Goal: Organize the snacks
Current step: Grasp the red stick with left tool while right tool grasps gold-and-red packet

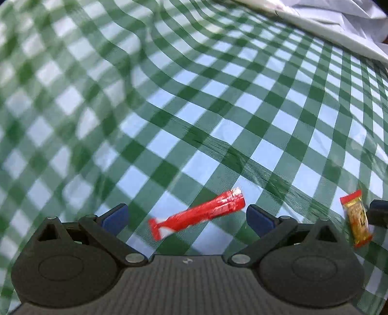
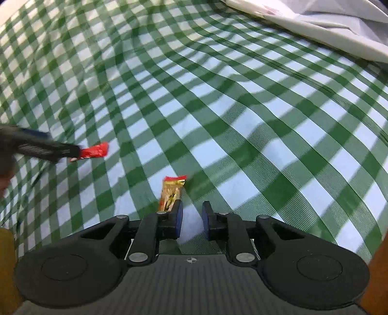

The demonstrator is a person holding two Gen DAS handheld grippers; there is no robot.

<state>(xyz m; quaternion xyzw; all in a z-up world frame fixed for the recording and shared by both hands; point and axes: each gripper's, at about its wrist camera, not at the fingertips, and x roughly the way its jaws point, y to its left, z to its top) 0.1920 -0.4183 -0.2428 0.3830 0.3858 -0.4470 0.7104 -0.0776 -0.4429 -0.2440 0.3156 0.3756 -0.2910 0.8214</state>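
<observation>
A long red snack stick point(image 1: 197, 213) lies on the green-and-white checked tablecloth point(image 1: 194, 109), between the wide-open fingers of my left gripper point(image 1: 186, 215), untouched. A gold snack bar with red ends point(image 1: 356, 219) lies to its right. In the right wrist view the gold bar point(image 2: 171, 193) lies just ahead of the left fingertip of my right gripper point(image 2: 191, 218), whose jaws stand a small gap apart and hold nothing. The left gripper point(image 2: 46, 147) shows there over the red stick point(image 2: 93, 151).
A white sheet or bag point(image 1: 327, 21) lies along the far right edge of the table; it also shows in the right wrist view point(image 2: 327, 26). A fingertip of the right gripper point(image 1: 378, 213) shows at the right edge. Brown wood point(image 2: 378, 278) is at the lower right.
</observation>
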